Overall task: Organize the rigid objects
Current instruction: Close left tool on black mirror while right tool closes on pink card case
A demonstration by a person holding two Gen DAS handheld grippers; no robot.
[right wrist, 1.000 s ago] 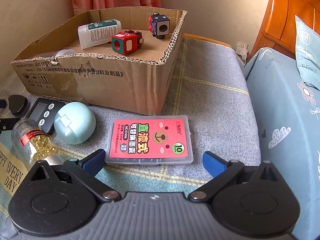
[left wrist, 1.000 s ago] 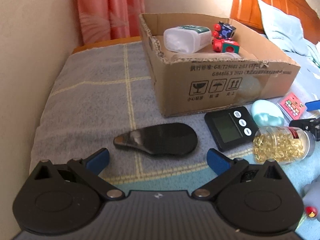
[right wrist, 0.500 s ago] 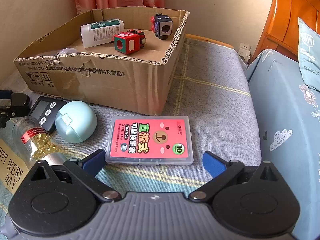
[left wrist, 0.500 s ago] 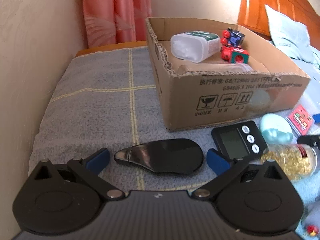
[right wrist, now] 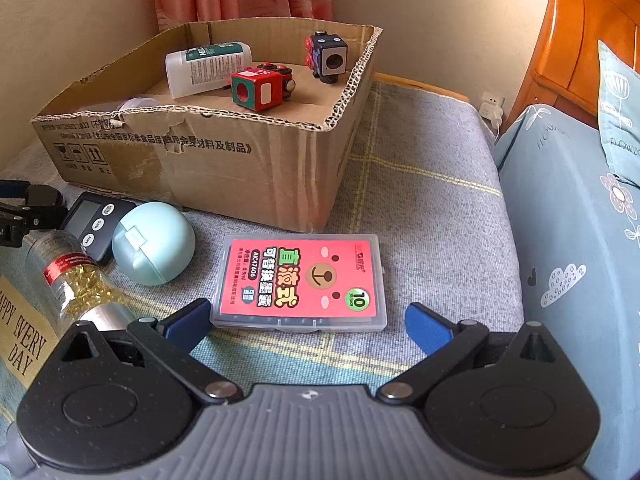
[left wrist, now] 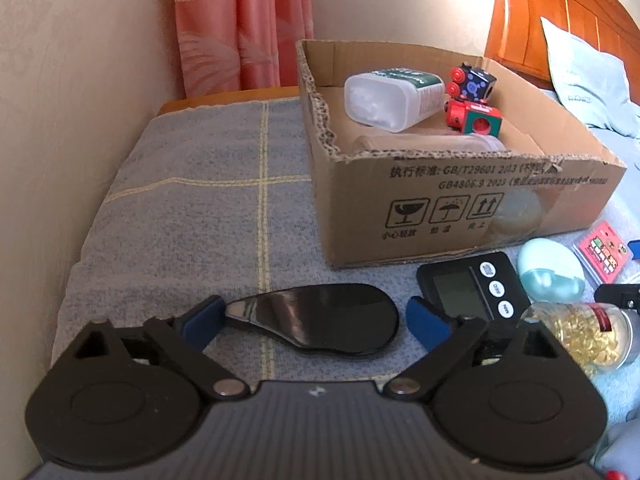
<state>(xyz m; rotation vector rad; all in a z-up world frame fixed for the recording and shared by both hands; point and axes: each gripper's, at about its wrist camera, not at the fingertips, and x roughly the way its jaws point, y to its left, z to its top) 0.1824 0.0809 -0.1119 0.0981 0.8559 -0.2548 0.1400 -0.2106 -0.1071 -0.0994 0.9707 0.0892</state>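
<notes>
A flat black teardrop-shaped object (left wrist: 320, 318) lies on the grey checked cloth. My left gripper (left wrist: 314, 318) is open, its blue fingers on either side of the object. A clear case with a red label (right wrist: 300, 280) lies in front of my right gripper (right wrist: 308, 320), which is open just short of its near edge. The cardboard box (left wrist: 460, 208) holds a white bottle (left wrist: 394, 94), a red cube (left wrist: 478, 120) and a dark cube (left wrist: 474, 82). The box also shows in the right wrist view (right wrist: 224, 160).
A black timer (left wrist: 472, 286), a pale green egg-shaped case (left wrist: 550, 272) and a jar of yellow capsules (left wrist: 580, 332) lie right of the black object. A wall runs along the left. A bed with blue bedding (right wrist: 568, 240) stands right.
My left gripper has moved forward, so the black object now sits between its fingers. My right gripper has crept closer to the red-labelled case.
</notes>
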